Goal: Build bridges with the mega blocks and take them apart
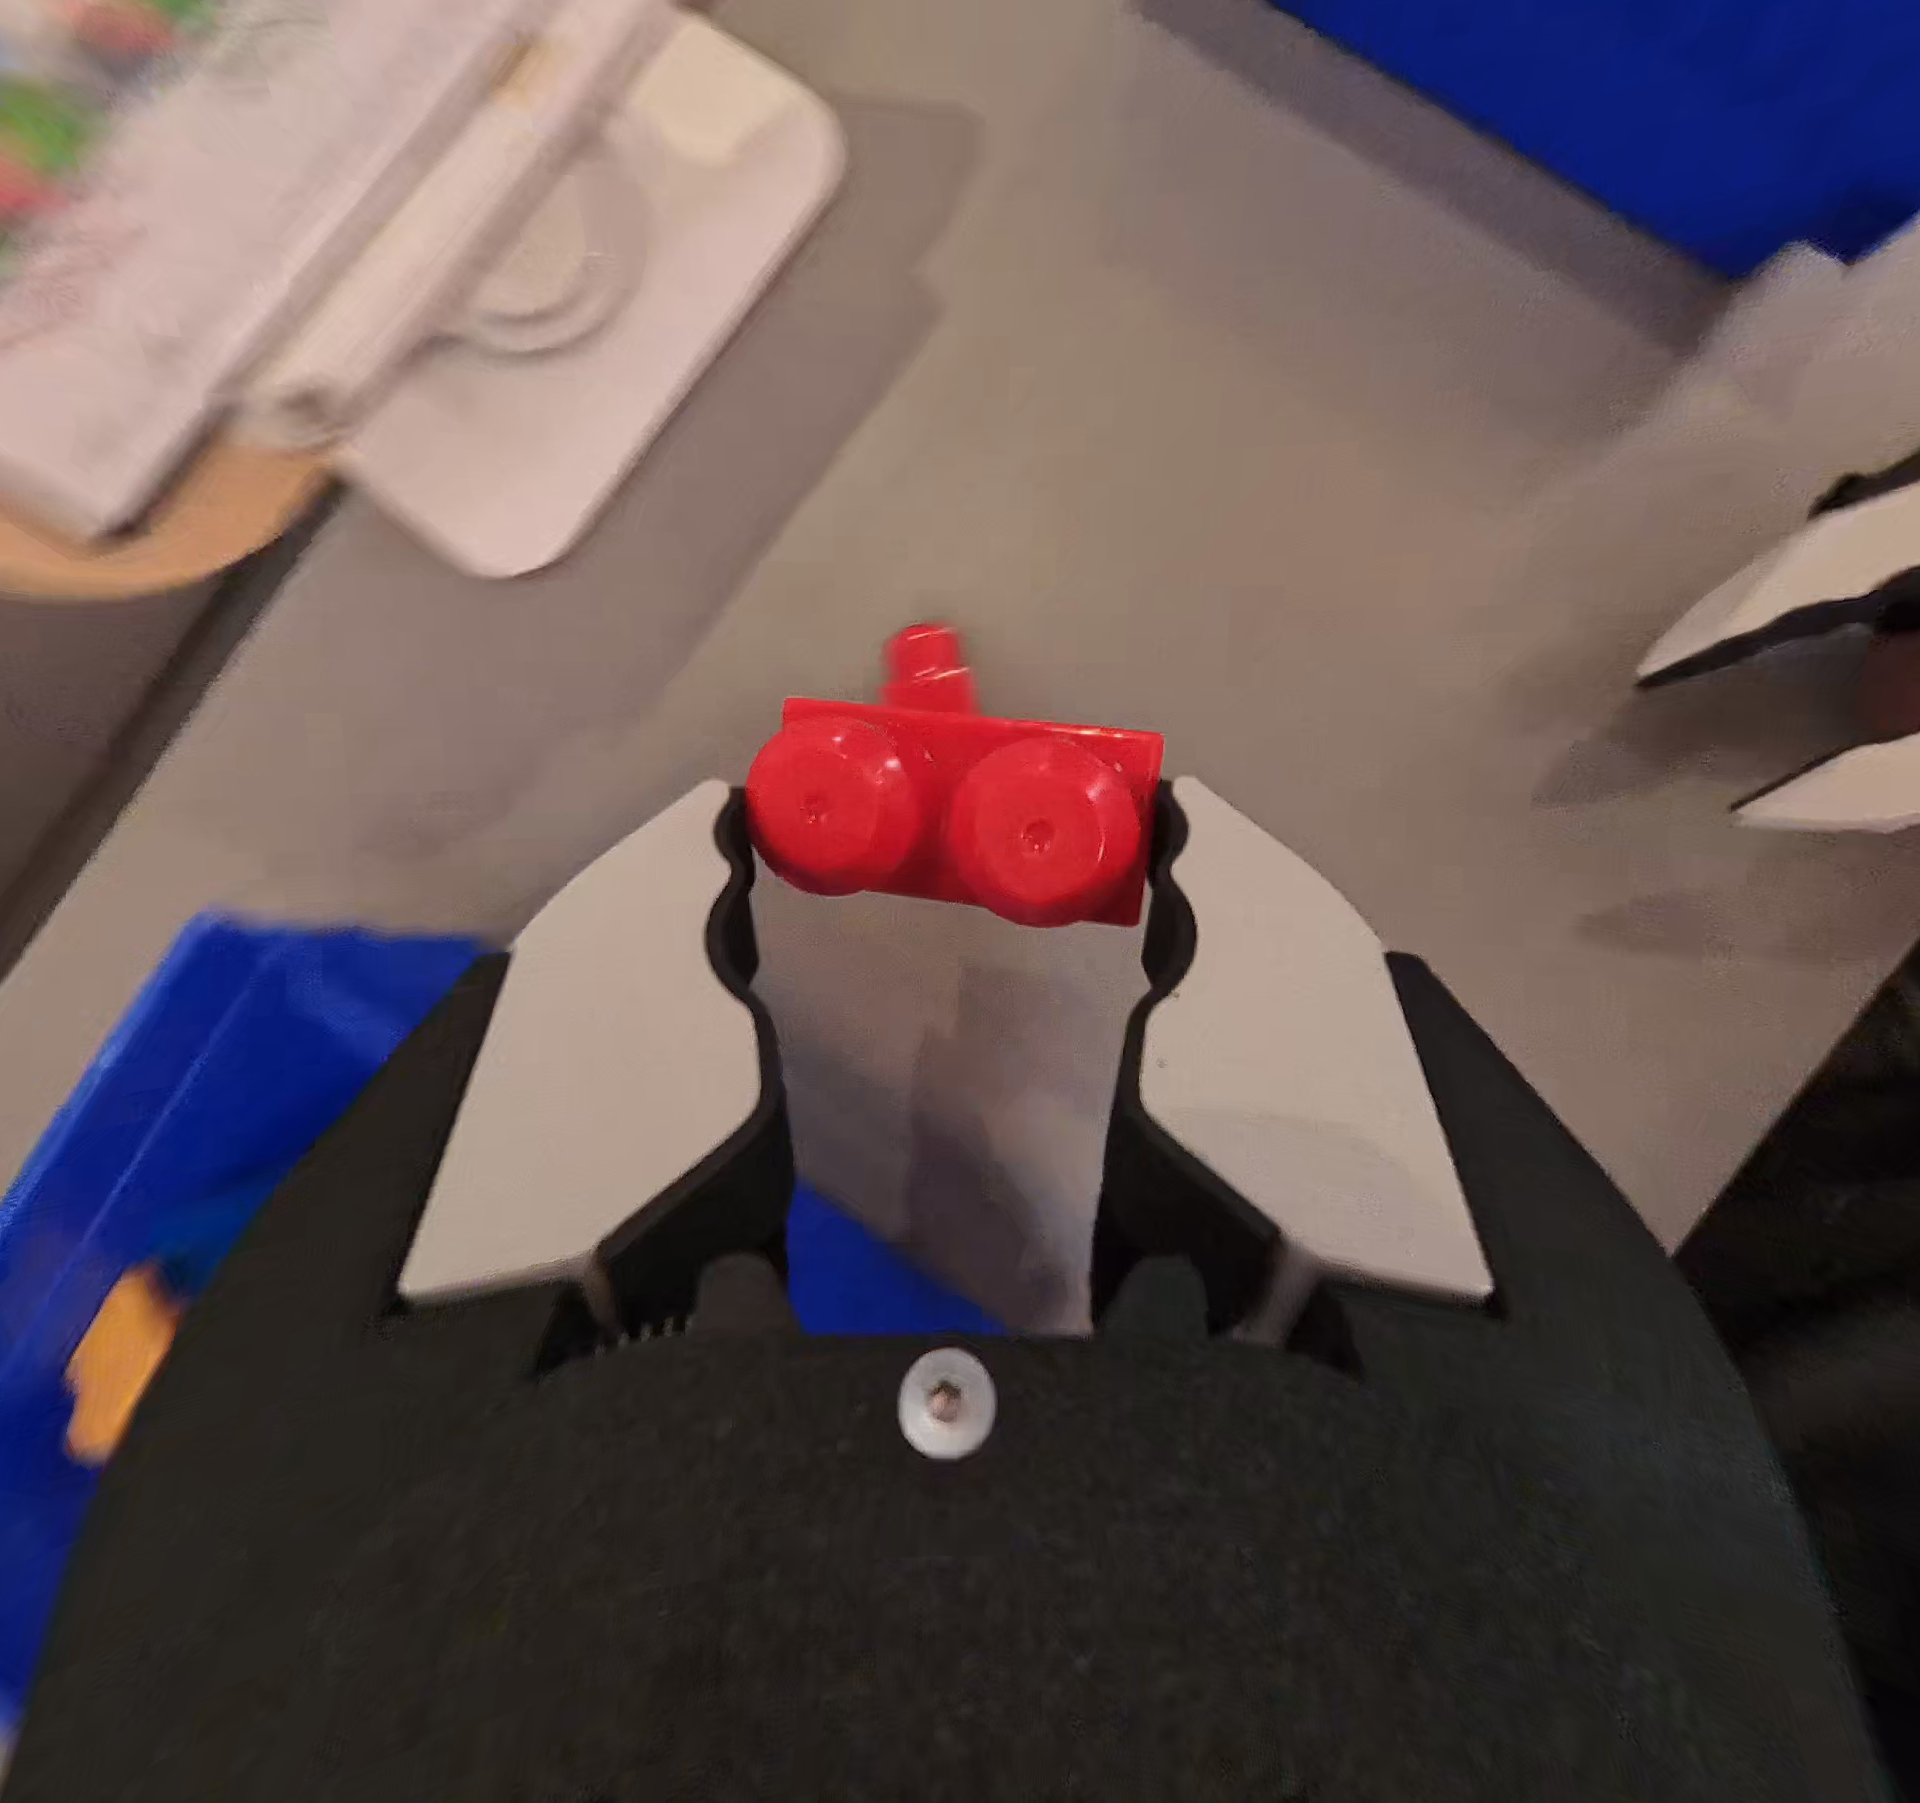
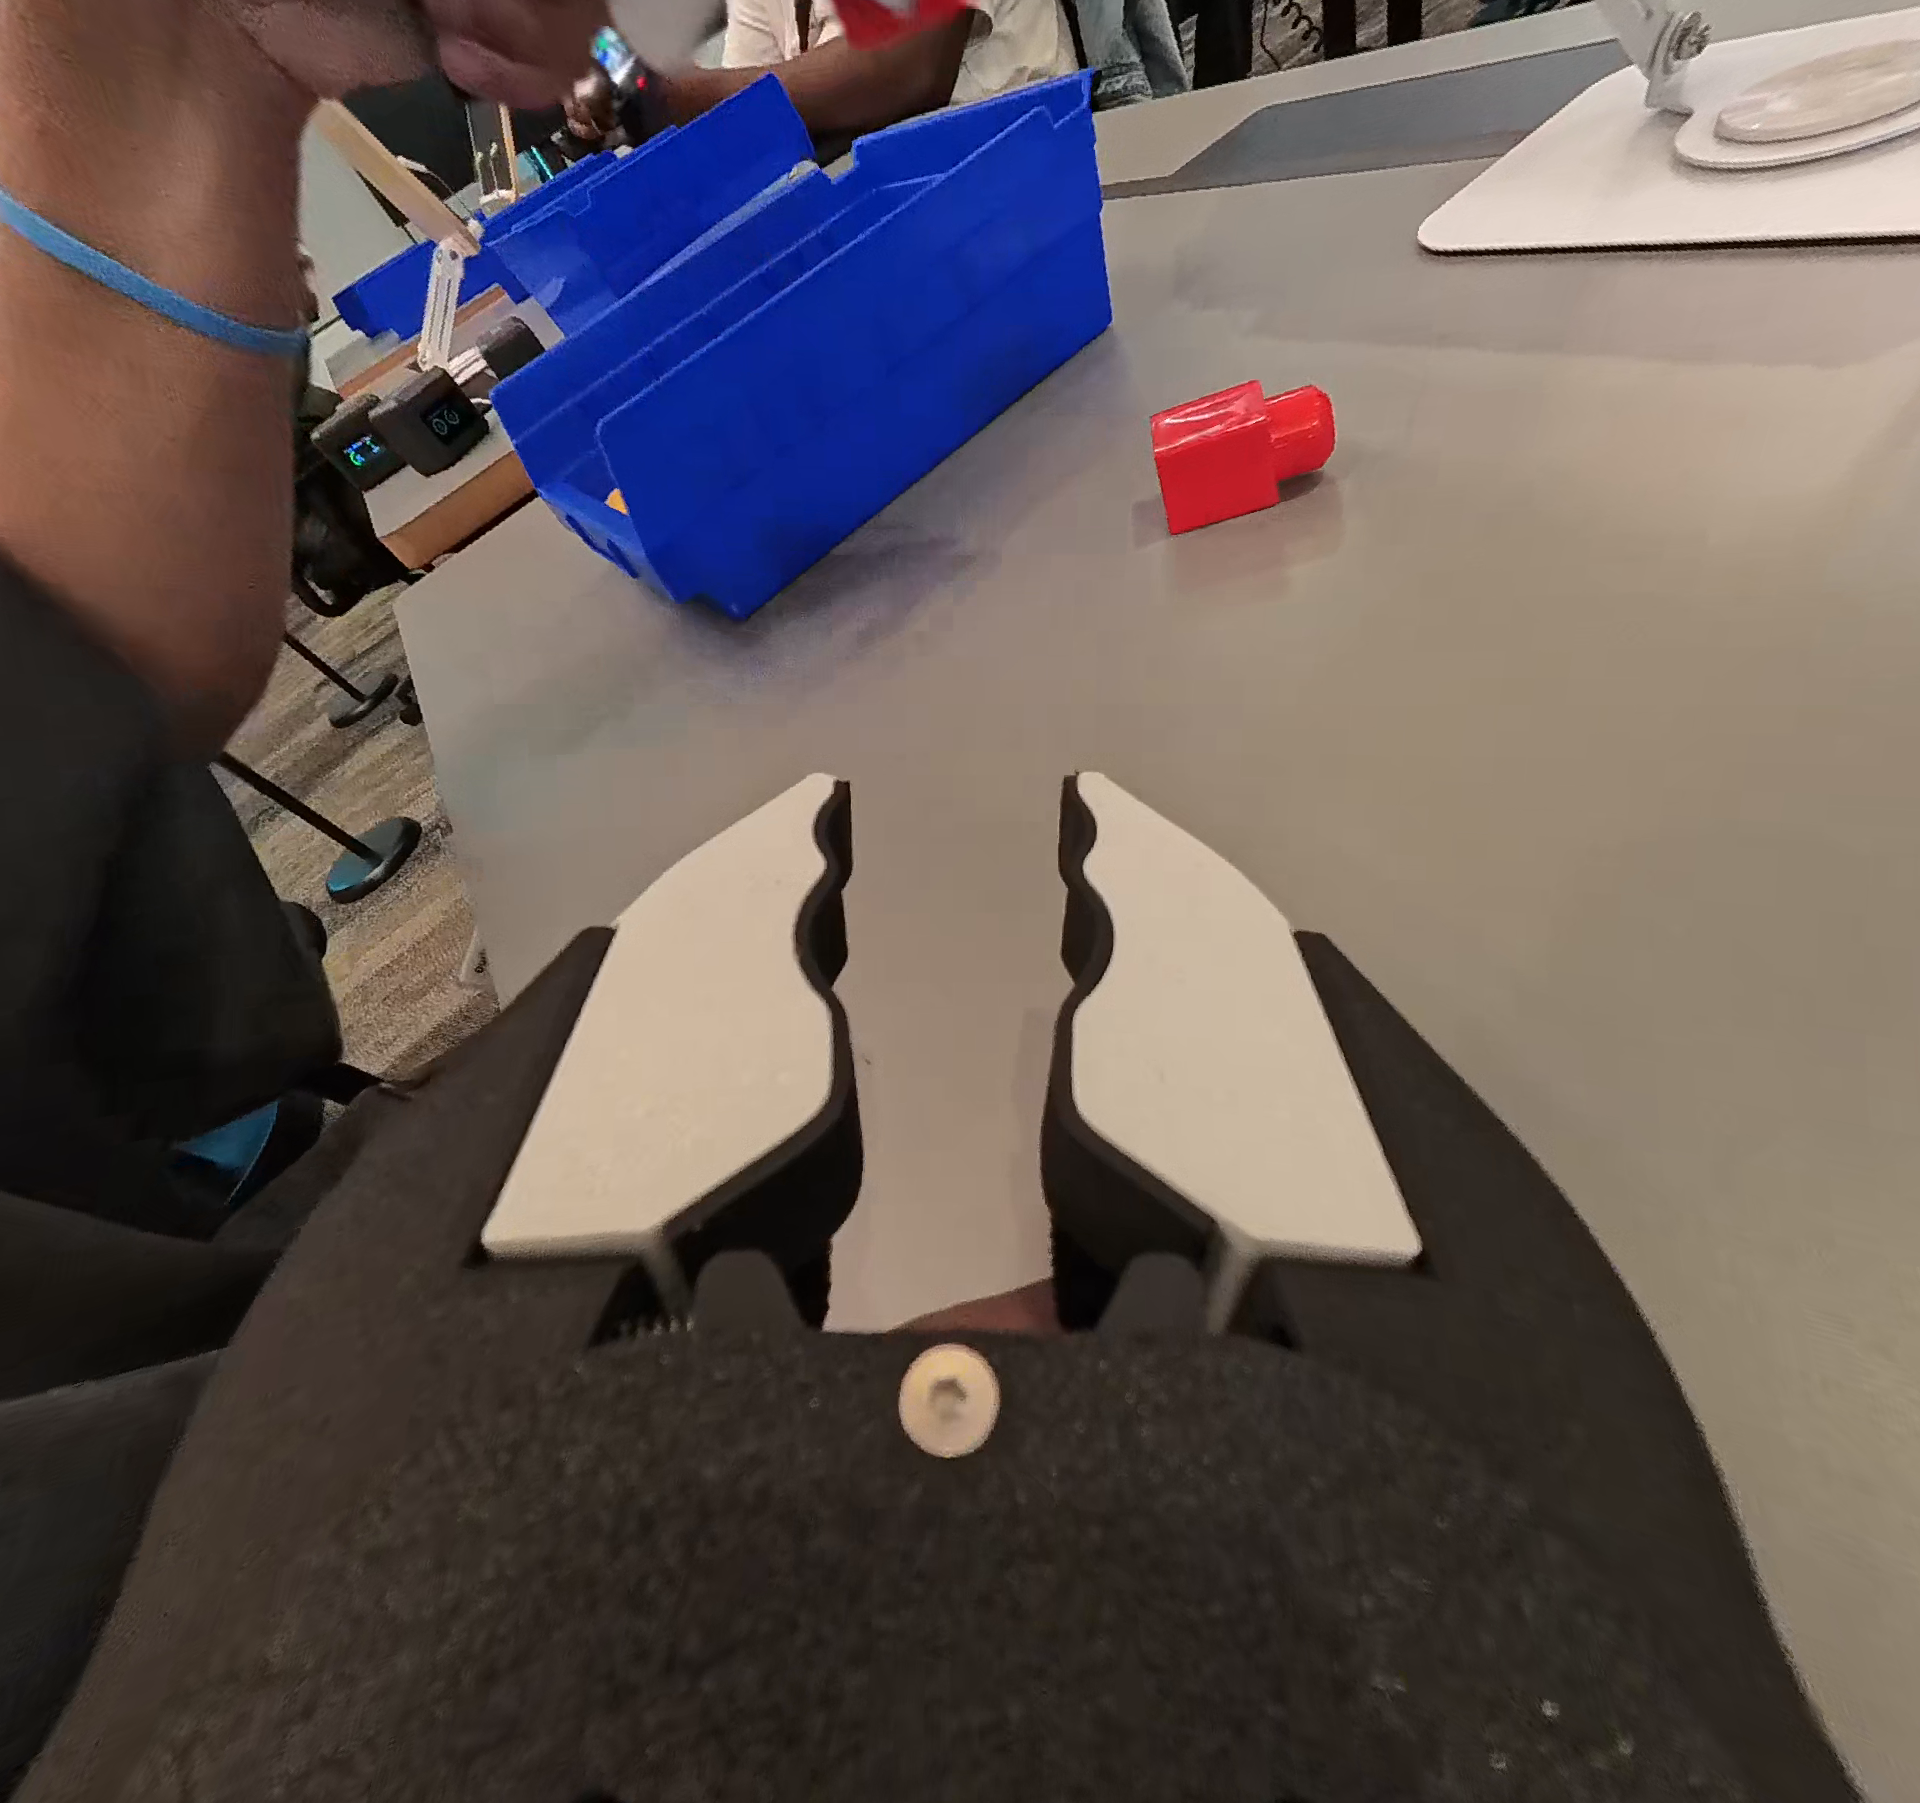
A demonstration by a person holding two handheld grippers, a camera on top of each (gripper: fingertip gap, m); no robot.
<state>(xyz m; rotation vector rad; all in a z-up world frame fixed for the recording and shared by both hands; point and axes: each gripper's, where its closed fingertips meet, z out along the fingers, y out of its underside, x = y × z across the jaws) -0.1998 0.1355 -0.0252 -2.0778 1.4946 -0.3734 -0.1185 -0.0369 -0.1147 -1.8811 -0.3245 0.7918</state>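
Left claw (image 1: 951, 844) clamped on a red two-stud plastic block (image 1: 945, 818), held above the grey desk (image 1: 1195, 506). Right claw (image 2: 956, 823) parted, empty, low over desk. Single-stud red block (image 2: 1231, 454) lying sideways beside blue plastic bin (image 2: 831, 382).

Left gripper (image 1: 954, 818) raised, fingers clamped; right gripper (image 2: 956, 818) fingers parted.

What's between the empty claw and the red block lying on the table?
Nothing. In the right wrist view, only bare grey table lies between the right claw and the red block.
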